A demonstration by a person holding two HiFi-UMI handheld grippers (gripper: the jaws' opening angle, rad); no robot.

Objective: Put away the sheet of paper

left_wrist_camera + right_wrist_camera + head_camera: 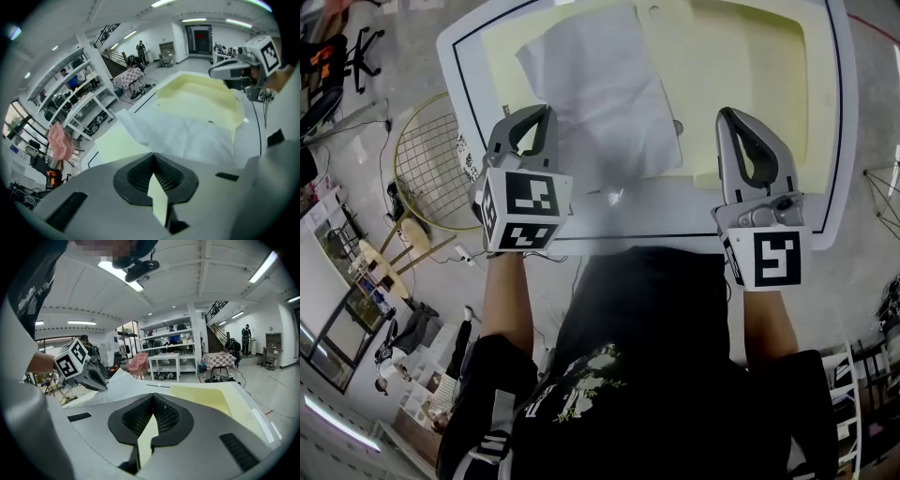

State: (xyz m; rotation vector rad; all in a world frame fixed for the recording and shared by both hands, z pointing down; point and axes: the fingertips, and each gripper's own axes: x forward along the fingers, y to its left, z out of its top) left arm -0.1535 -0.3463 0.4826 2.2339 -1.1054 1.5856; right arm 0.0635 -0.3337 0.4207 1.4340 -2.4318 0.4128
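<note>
A creased white sheet of paper (600,94) lies on a pale yellow mat (741,75) on the white table (839,141). My left gripper (546,112) hovers at the sheet's near left edge, its jaws shut with nothing between them. In the left gripper view the paper (187,136) spreads just beyond the closed tips of the left gripper (153,153). My right gripper (725,114) is over the mat right of the sheet, also shut and empty. In the right gripper view the right gripper (153,394) points across the mat (201,397), with the paper (117,383) to its left.
A round wire basket (431,169) stands on the floor left of the table. A black line (469,84) runs along the table's border. White shelving (84,103) and several people are far off in the room.
</note>
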